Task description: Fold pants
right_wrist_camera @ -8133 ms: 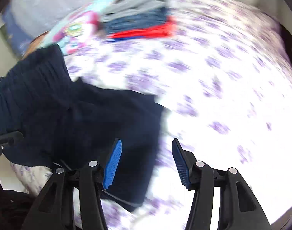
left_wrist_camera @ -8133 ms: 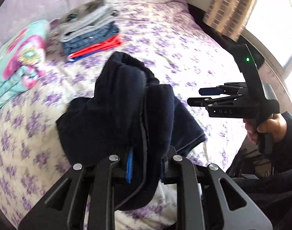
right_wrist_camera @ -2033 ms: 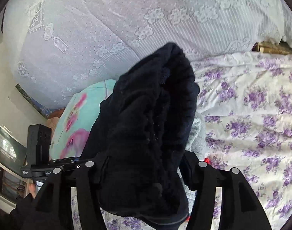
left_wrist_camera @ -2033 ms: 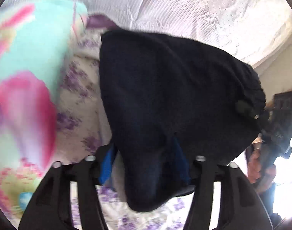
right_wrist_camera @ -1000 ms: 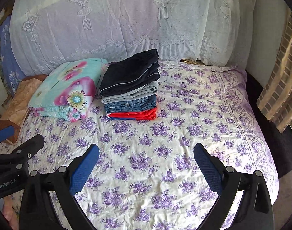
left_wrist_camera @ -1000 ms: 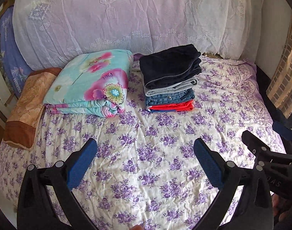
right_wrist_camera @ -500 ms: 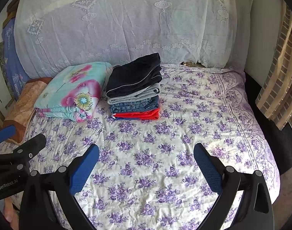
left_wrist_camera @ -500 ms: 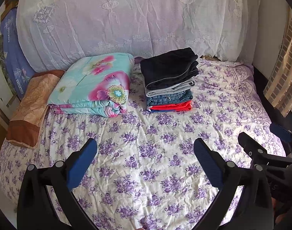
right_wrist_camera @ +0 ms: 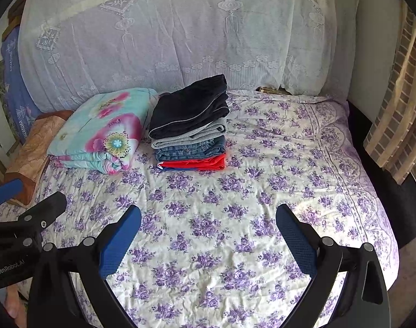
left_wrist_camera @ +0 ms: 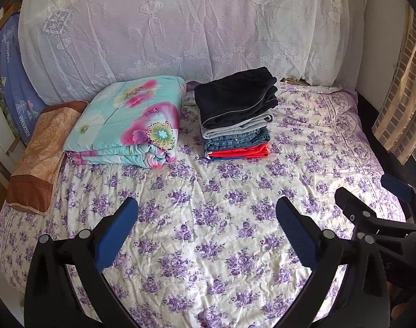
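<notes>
The folded dark navy pants (left_wrist_camera: 235, 97) lie on top of a stack of folded clothes (left_wrist_camera: 236, 139) at the back of the bed; they also show in the right wrist view (right_wrist_camera: 190, 106). My left gripper (left_wrist_camera: 206, 227) is open and empty, well back from the stack, above the floral sheet. My right gripper (right_wrist_camera: 208, 229) is open and empty too, at a similar distance. The right gripper shows at the right edge of the left wrist view (left_wrist_camera: 372, 199), and the left gripper at the left edge of the right wrist view (right_wrist_camera: 25, 202).
A folded turquoise floral quilt (left_wrist_camera: 128, 123) lies left of the stack, and a brown pillow (left_wrist_camera: 38, 153) lies beyond it. A lace-covered headboard (left_wrist_camera: 180, 27) stands behind. A curtain (left_wrist_camera: 402, 104) hangs at the right. The purple floral sheet (left_wrist_camera: 221, 191) covers the bed.
Both grippers held the navy pants two seconds ago; the pants now rest on the stack and both grippers are open. Over the last second both drew back a little.
</notes>
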### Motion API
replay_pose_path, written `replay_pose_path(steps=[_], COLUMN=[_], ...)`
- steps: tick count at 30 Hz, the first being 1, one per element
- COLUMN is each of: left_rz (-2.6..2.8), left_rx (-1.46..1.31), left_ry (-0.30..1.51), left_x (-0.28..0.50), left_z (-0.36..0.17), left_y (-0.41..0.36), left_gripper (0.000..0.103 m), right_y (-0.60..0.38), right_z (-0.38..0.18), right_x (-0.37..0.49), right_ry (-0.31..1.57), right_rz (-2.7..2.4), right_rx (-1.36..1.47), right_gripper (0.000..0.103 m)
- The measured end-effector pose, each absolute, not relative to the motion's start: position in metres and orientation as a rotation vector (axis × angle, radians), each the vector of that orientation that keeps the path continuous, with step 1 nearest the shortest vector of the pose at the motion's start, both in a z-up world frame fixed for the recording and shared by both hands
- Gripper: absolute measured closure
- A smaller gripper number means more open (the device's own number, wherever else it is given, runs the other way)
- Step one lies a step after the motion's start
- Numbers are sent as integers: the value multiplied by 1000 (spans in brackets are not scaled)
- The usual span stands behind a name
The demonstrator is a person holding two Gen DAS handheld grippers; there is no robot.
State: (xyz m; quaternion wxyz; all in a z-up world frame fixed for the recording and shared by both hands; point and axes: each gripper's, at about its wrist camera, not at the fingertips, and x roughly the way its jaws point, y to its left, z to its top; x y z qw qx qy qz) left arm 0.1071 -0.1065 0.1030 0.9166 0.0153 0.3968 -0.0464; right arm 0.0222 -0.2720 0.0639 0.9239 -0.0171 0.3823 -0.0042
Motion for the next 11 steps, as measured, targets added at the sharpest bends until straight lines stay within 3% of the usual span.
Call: replay_pose_path(steps=[11], left_rz=[-97], left_rx=[17], left_ry=[833], left_x=[111], left_z=[99], left_y=[-108], left_gripper=[5], right_y=[-273], right_z=[63], right_x=[23], right_ry=[788], right_rz=[-15], right_rx=[-33], right_gripper=[4])
